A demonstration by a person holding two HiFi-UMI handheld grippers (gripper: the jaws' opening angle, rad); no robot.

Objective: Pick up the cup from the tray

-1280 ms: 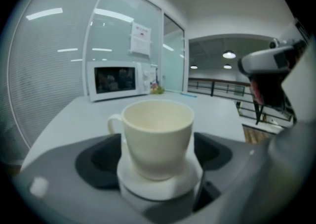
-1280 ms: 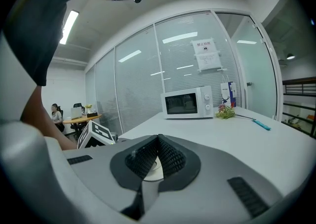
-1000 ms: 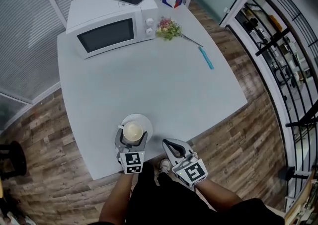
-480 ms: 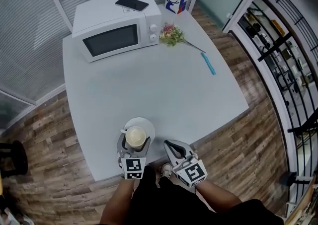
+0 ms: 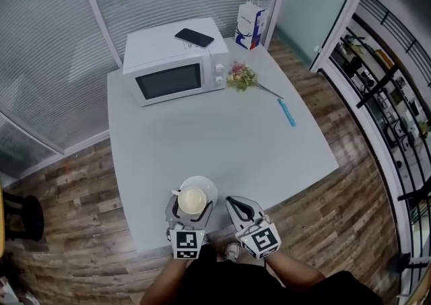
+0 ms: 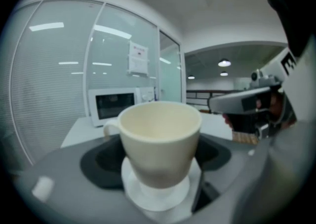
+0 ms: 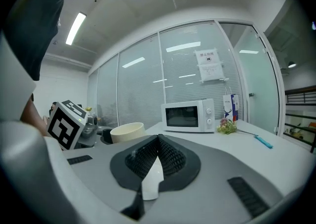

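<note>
Bare table (image 5: 222,142) runs wide ahead, free to cross; microwave (image 5: 176,76), flowers (image 5: 242,77) and blue pen (image 5: 287,112) stand at the far end; my right gripper (image 5: 239,205) sits just right of the cup (image 5: 192,199).

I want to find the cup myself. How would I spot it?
Find the grey table with the microwave at its far end. At the near edge, the left gripper holds a cream cup over a white saucer, the only cup there.

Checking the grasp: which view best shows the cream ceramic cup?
The left gripper view: the cream ceramic cup fills it, side-on, between the jaws, handle at left. The head view shows it small from above; the right gripper view shows only its upper part.
</note>
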